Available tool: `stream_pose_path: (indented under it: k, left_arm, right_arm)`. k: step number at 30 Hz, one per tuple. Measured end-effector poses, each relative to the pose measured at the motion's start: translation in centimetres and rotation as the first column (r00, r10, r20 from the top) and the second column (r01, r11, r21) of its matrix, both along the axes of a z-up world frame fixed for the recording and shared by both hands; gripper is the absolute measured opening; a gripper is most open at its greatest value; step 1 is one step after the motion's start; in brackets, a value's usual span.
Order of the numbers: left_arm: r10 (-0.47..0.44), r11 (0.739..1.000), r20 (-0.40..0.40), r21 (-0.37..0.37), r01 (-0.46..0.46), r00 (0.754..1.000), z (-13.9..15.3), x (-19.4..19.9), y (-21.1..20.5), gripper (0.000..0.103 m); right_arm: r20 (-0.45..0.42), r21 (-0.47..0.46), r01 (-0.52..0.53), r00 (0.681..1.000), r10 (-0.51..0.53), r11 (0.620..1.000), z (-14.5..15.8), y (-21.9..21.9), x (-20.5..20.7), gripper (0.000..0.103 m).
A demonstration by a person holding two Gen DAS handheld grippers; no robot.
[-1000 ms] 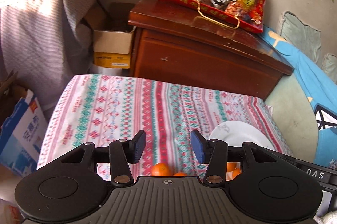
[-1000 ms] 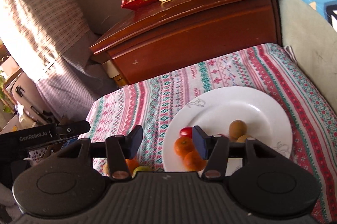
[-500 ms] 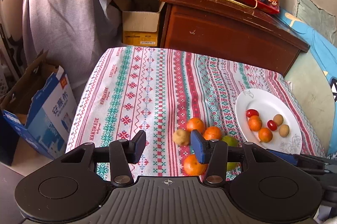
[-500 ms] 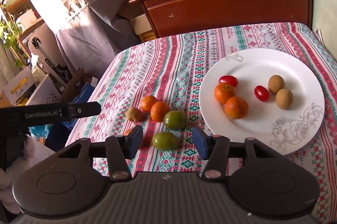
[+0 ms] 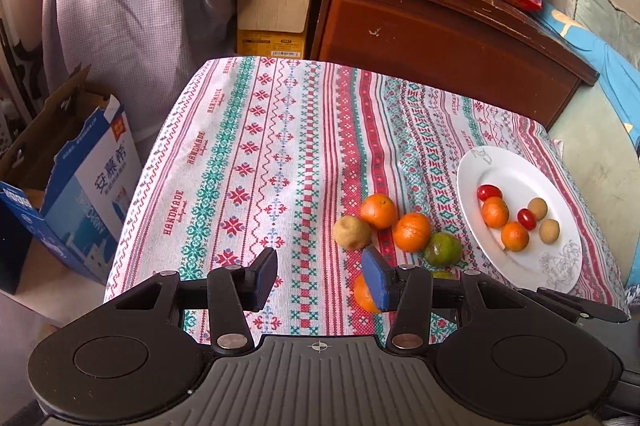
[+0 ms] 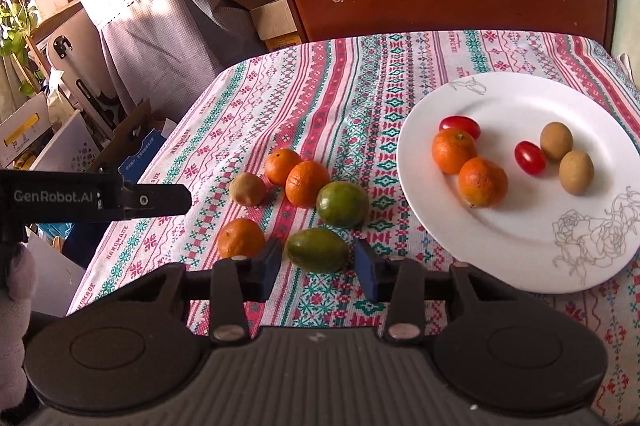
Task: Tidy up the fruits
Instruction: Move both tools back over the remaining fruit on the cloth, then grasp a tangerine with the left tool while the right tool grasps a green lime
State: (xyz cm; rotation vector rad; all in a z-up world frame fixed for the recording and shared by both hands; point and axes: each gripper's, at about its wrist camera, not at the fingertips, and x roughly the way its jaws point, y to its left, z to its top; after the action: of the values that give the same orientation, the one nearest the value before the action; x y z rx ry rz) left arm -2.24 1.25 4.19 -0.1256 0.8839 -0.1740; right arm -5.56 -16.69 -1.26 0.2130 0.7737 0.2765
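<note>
Both grippers have dipped toward the fruit; right gripper [image 6: 316, 266] jaws are closing around the oval green fruit [image 6: 318, 250], not yet gripped, at eight o'clock from the plate [image 6: 500, 226]; left gripper [image 5: 320, 276] hangs half-open, empty

Both views tilt lower than a second ago; the left gripper [image 5: 320, 276] now looks down on the patterned tablecloth [image 5: 248, 162] with the loose fruits, which were nearly hidden under it before; the right gripper [image 6: 316, 268] comes down and to the left from the white plate [image 6: 520, 226] to the oval green fruit [image 6: 318, 250]; its jaws are closing, with this fruit between them, the pads not yet touching it.
</note>
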Motion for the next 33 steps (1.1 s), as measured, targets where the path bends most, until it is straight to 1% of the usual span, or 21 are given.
stream_pose_path:
  k: [1,4,8,12,17,21,23,24,28,33]
  left_arm:
    - [-0.006,1.0,-0.003,0.004,0.006,1.0,-0.2,-0.1,-0.2,0.046]
    - [-0.027,0.999,-0.004,0.022,0.027,1.0,-0.6,-0.3,-0.7,0.046]
    - [-0.053,0.998,-0.016,0.029,0.053,0.998,-1.2,-0.4,-1.1,0.046]
    - [-0.101,0.994,-0.013,0.028,0.102,0.995,-1.5,-0.9,-1.6,0.046]
    - [-0.149,0.988,-0.003,0.048,0.149,0.989,-2.2,-1.2,-2.8,0.044]
    - [-0.162,0.986,-0.005,0.037,0.162,0.987,-2.8,-1.0,-3.5,0.044]
    - [-0.161,0.986,-0.004,0.048,0.161,0.987,-3.2,-1.0,-3.7,0.044]
    - [-0.158,0.986,-0.004,0.053,0.158,0.987,-3.4,-0.9,-3.9,0.04]
    - [-0.155,0.985,0.011,0.075,0.154,0.988,-3.8,-0.8,-4.2,0.04]
    - [-0.156,0.985,0.018,0.083,0.154,0.988,-3.8,-0.8,-4.3,0.04]
  right_arm:
    - [0.001,-0.008,0.002,1.0,-0.002,1.0,-0.2,0.1,0.1,0.036]
    - [0.017,-0.013,0.002,1.0,-0.001,1.0,-0.2,0.1,0.1,0.035]
    - [0.006,-0.001,0.015,1.0,-0.015,1.0,0.0,-0.5,0.0,0.035]
    - [-0.002,-0.002,0.031,1.0,-0.031,1.0,0.5,-1.3,-0.5,0.035]
    - [-0.01,0.0,0.043,0.999,-0.043,0.999,0.7,-2.2,-1.3,0.035]
    - [-0.018,-0.006,0.047,0.999,-0.047,0.999,0.6,-2.6,-1.7,0.035]
    - [-0.026,-0.005,0.046,0.999,-0.046,0.999,0.4,-2.7,-1.8,0.035]
    - [-0.029,-0.006,0.044,0.999,-0.044,0.999,0.4,-2.7,-1.8,0.035]
    - [-0.037,0.001,0.05,0.998,-0.05,0.999,0.2,-2.8,-1.7,0.036]
    - [-0.043,0.011,0.055,0.998,-0.054,0.998,0.1,-2.9,-1.5,0.036]
